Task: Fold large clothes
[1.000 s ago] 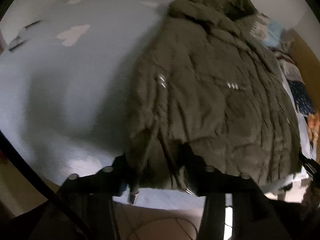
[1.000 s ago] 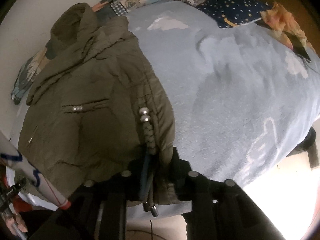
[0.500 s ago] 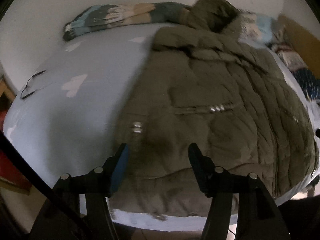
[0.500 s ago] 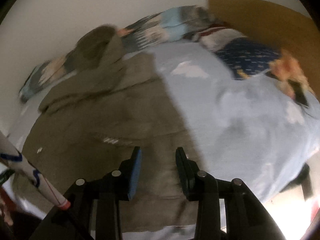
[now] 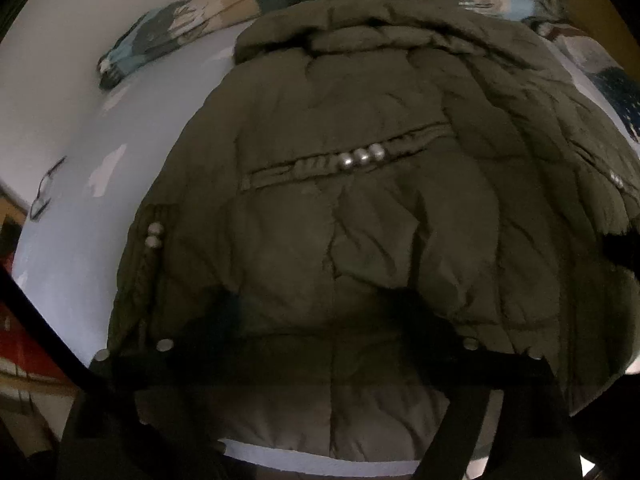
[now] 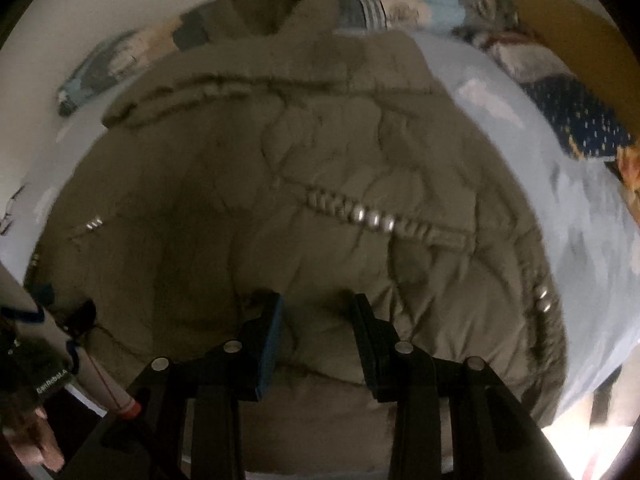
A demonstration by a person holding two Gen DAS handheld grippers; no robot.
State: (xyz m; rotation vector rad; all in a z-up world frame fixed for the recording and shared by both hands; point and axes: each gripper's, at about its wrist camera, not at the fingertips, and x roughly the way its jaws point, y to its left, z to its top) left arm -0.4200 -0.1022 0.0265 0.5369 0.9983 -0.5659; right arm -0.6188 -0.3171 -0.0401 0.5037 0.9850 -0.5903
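Both tongs, left tongs (image 5: 320, 320) and right tongs (image 6: 316, 340), have just spread, releasing the olive puffer jacket (image 5: 360, 220); we leave it flat at the bed (image 5: 72, 240) edge for folding.

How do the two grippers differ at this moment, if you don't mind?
The left gripper is spread wide, while the right gripper shows a narrower gap. The left fingers are dark and hard to make out; the right's blue pads show clearly. Both have just been opening and are over the jacket, gripping nothing.

Matt quilted cloth jacket (image 5: 360, 240) with shiny metal snaps (image 5: 362, 157); soft cloth bedsheet (image 5: 80, 216).
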